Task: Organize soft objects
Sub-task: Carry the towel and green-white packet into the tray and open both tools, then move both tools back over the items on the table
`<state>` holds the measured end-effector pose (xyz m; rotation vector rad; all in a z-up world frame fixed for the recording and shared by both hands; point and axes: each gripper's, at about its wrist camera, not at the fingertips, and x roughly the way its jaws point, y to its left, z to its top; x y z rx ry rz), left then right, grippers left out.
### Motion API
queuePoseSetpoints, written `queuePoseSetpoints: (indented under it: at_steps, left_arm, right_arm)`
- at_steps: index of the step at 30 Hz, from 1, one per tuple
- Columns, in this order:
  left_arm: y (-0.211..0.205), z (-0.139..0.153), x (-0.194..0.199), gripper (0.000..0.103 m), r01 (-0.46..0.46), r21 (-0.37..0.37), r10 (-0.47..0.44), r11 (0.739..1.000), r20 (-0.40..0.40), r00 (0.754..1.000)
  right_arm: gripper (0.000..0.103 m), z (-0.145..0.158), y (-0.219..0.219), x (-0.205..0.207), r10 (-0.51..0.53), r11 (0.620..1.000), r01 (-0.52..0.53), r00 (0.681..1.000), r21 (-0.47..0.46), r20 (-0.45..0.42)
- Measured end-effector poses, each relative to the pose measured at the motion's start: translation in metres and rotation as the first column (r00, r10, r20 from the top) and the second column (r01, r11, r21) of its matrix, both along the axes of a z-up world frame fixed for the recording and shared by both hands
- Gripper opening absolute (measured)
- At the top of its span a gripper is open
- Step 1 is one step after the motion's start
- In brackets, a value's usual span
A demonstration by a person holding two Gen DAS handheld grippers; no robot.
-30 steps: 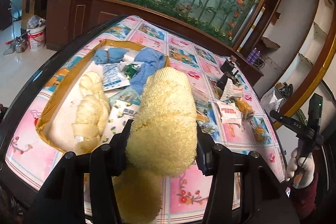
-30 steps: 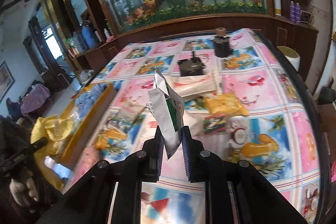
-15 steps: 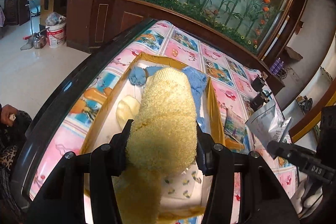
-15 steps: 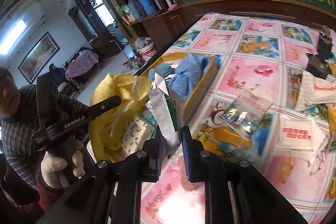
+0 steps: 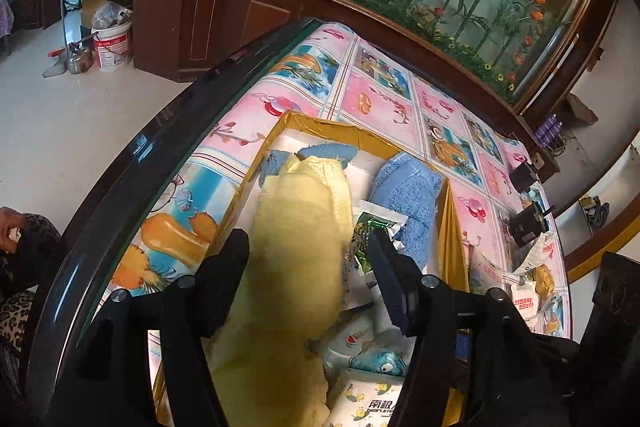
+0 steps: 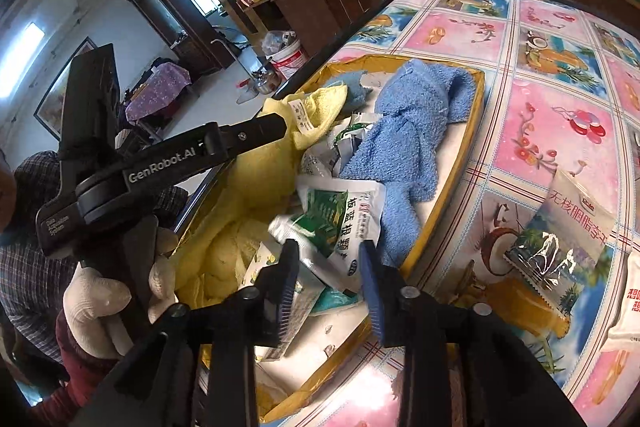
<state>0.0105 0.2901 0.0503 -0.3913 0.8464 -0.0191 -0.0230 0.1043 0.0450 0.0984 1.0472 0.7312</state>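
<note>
Left wrist view: both grippers spread wide above the yellow-lined box [image 5: 447,223], holding nothing.
Left gripper [image 5: 308,267] straddles the yellow towel [image 5: 296,247]; right gripper [image 6: 329,269] straddles a green-printed packet [image 6: 340,223]; blue towel [image 6: 412,131] lies beside both inside the box.

My left gripper [image 5: 308,259] hangs over the yellow-walled box [image 5: 320,125] on the worktop [image 5: 380,103], jaws spread wide. The yellow towel [image 5: 296,251] lies between them, draped down into the box; I cannot tell whether either jaw touches it. Beside it on the right lies a blue towel [image 5: 408,195], with a green-printed packet [image 5: 372,227] between the two. More printed packets [image 5: 372,387] lie at the near end of the box.
</note>
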Motion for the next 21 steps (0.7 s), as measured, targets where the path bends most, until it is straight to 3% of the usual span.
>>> queuePoseSetpoints:
  at_steps: [4,5,7,11,15,21]
  left_arm:
    - [-0.004,0.012,-0.011,0.066,-0.005,0.008,0.004,1.000,0.027,1.000]
    - [-0.008,0.016,-0.018,0.066,-0.003,0.025,0.002,1.000,0.039,0.999]
    - [-0.020,0.024,-0.027,0.066,0.003,0.075,-0.008,0.997,0.064,0.998]
    - [-0.049,0.037,-0.051,0.070,0.006,0.201,-0.027,0.980,0.107,0.994]
    - [-0.079,0.045,-0.073,0.074,0.008,0.312,-0.054,0.950,0.141,0.989]
    - [-0.125,0.048,-0.095,0.074,0.030,0.455,-0.113,0.890,0.156,0.981]
  right_arm:
    - [0.051,0.008,-0.004,-0.010,-0.003,1.000,0.003,0.999,0.003,0.050]
    - [0.056,0.011,-0.006,-0.013,-0.008,1.000,0.008,0.998,-0.001,0.070]
    - [0.063,0.016,-0.015,-0.023,-0.029,1.000,0.029,0.994,-0.001,0.108]
    - [0.065,0.025,-0.038,-0.041,-0.074,0.997,0.074,0.985,0.007,0.155]
    - [0.071,0.029,-0.067,-0.056,-0.140,0.990,0.137,0.975,0.031,0.173]
    - [0.071,0.028,-0.109,-0.070,-0.232,0.972,0.224,0.960,0.069,0.156]
